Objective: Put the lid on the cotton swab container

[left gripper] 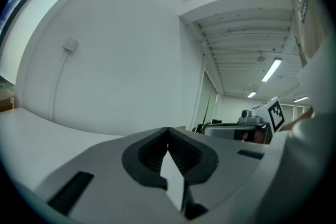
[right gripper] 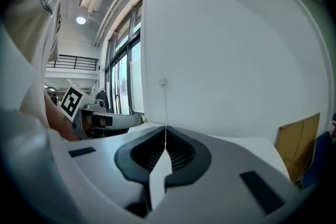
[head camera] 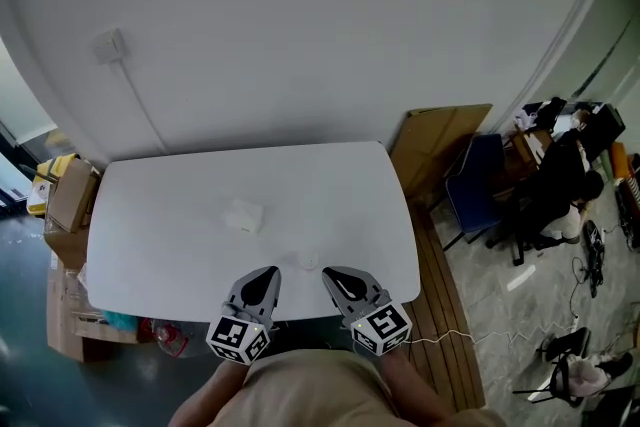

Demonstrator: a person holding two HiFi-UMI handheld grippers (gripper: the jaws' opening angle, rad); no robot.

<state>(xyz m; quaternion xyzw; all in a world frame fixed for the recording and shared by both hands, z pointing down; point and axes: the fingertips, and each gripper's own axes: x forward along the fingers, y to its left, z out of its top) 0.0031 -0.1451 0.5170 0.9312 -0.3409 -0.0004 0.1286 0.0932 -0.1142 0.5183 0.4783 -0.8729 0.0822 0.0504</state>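
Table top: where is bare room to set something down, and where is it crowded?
The table is bare at its left end, right half and far strip by the wall. Crowded only front-middle: the small white box, the small round piece, and the left gripper and right gripper, both shut, at the near edge.

White table (head camera: 150,215) stands against white wall (head camera: 300,15). Wall socket (head camera: 108,45) sits high at left, cable (head camera: 148,120) dropping from it toward tabletop. Cardboard boxes (head camera: 70,200) stacked at table's left end. Brown board (head camera: 440,143) leans at right end, blue chair (head camera: 478,177) just beside it. Farther right, seated person (head camera: 560,187) in dark clothes. Wooden planks (head camera: 445,315) run along table's right side, white cord (head camera: 450,336) trailing across them. Strip lights (left gripper: 271,69) lit on ceiling; tall windows (right gripper: 123,81) adjoin socket wall.
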